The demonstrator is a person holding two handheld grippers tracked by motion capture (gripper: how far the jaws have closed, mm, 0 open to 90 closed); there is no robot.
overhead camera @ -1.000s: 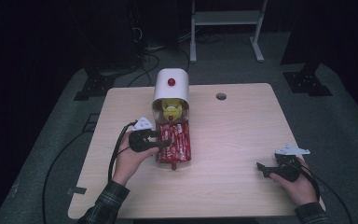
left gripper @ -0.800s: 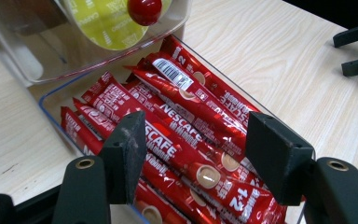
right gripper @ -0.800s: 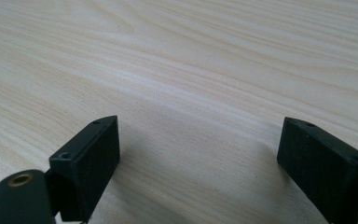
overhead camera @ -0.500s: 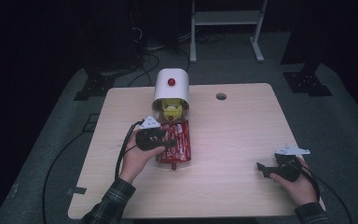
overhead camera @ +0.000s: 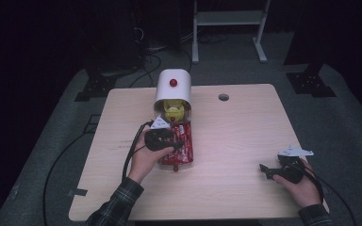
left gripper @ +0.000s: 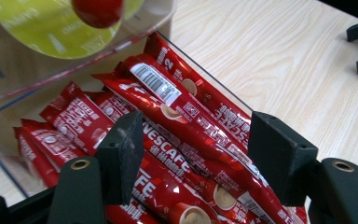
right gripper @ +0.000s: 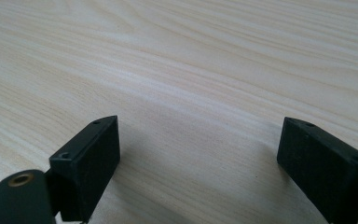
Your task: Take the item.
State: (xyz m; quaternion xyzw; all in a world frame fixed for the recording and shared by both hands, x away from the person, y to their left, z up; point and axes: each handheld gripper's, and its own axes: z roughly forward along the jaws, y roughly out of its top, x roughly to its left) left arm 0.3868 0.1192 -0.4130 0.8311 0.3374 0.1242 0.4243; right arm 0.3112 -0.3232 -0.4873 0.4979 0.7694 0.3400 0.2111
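Left gripper (overhead camera: 176, 142) has shifted onto the red sachets (overhead camera: 178, 146), jaws apart.

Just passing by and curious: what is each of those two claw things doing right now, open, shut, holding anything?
Left gripper: open, jaws over the red coffee sticks, gripping none.
Right gripper: open, empty, above the table.
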